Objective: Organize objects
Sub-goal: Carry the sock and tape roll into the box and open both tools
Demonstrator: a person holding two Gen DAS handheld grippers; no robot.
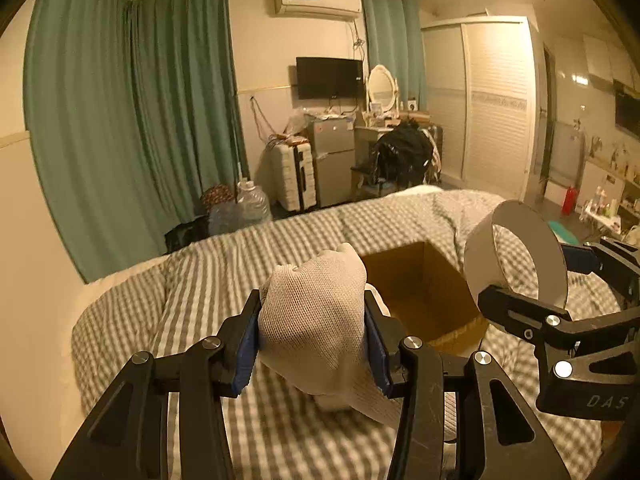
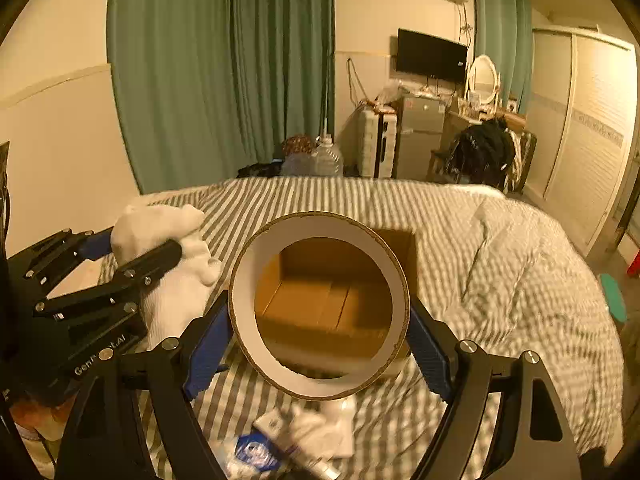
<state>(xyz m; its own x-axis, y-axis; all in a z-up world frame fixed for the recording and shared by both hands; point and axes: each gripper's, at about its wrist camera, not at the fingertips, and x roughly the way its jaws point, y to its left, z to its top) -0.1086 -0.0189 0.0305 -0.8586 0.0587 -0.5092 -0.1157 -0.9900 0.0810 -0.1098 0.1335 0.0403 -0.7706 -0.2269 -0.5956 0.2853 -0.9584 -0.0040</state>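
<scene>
My left gripper [image 1: 312,344] is clamped on a white mesh sock [image 1: 316,320] and my right gripper [image 2: 320,332] pinches a wide tape roll [image 2: 320,304] across its sides, both held above the striped duvet [image 2: 480,248]. The open cardboard box [image 1: 424,292] sits on the bed just beyond them, and I see its floor through the roll's hole. A tube and small packets [image 2: 288,444] lie on the cover below my right gripper.

White sock [image 1: 316,320] held above bed; tape ring [image 2: 320,308] upright over open box [image 1: 424,292].
</scene>
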